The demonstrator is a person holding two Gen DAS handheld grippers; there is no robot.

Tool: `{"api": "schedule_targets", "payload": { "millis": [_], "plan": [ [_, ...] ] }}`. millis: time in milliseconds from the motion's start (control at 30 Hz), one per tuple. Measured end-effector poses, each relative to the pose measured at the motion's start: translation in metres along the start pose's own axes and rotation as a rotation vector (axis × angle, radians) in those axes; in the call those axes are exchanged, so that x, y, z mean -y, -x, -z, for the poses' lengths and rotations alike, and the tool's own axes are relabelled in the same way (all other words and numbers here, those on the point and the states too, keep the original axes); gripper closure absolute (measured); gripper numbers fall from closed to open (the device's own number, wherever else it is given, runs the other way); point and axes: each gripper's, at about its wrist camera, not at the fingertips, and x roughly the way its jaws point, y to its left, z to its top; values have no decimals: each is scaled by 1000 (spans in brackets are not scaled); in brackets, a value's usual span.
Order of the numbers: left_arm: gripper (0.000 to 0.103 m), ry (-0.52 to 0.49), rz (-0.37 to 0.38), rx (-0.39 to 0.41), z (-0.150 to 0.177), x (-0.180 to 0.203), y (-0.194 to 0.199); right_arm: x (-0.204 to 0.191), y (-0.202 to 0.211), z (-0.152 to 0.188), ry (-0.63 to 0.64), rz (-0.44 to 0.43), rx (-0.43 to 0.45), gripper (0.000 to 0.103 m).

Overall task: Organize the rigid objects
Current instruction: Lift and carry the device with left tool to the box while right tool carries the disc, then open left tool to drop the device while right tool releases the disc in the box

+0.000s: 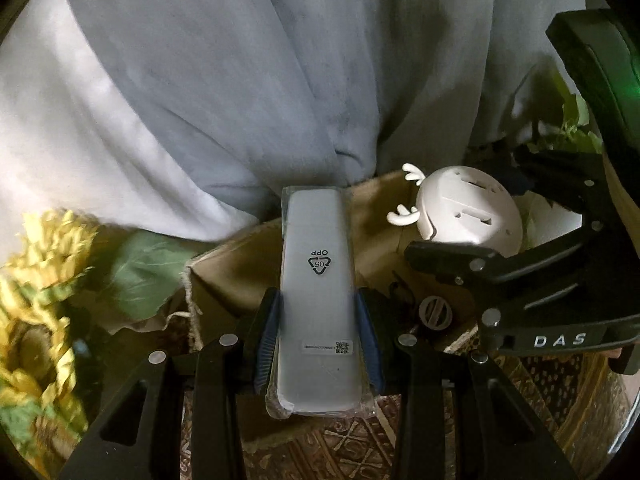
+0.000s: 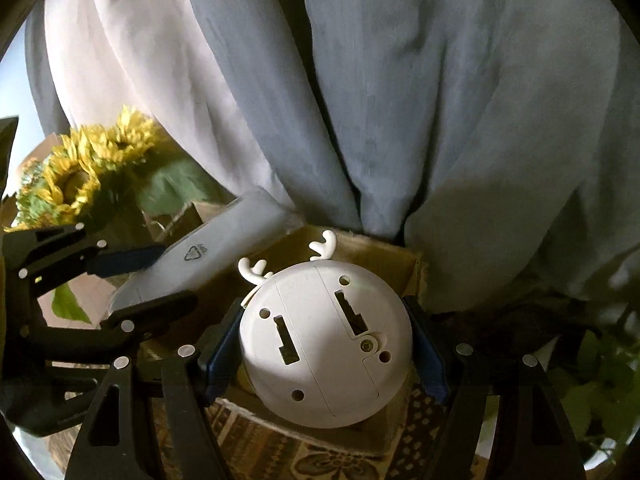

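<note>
A flat grey device in a clear plastic wrap [image 1: 316,300] stands between the blue pads [image 1: 268,344] of my left gripper [image 1: 319,298], which is shut on its lower half. It hangs over an open cardboard box [image 1: 224,280]. My right gripper [image 2: 322,316] is shut on a white round gadget with small antlers [image 2: 324,344], its back side with slots and a screw facing the camera. That gadget [image 1: 468,208] is also over the box [image 2: 384,250], to the right of the grey device [image 2: 208,264]. The two grippers are close side by side.
A grey and white curtain [image 1: 240,80] hangs right behind the box. Yellow artificial sunflowers [image 2: 80,176] stand to the left and green leaves [image 1: 576,128] to the right. A patterned cloth [image 2: 320,460] lies under the box. A small round grey part [image 1: 436,312] lies inside the box.
</note>
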Motion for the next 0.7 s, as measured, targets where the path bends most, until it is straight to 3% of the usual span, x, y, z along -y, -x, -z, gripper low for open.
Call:
{"api": "schedule_targets", "payload": {
  "millis": [333, 400, 700],
  "plan": [
    [64, -62, 41, -126, -6, 1, -34, 6, -39, 1, 1, -27, -123, 28],
    [62, -60, 18, -111, -7, 0, -34, 8, -46, 4, -11, -34, -151, 27],
    [44, 25, -50, -30, 1, -6, -6, 8, -31, 6, -34, -8, -107, 27]
  ]
}}
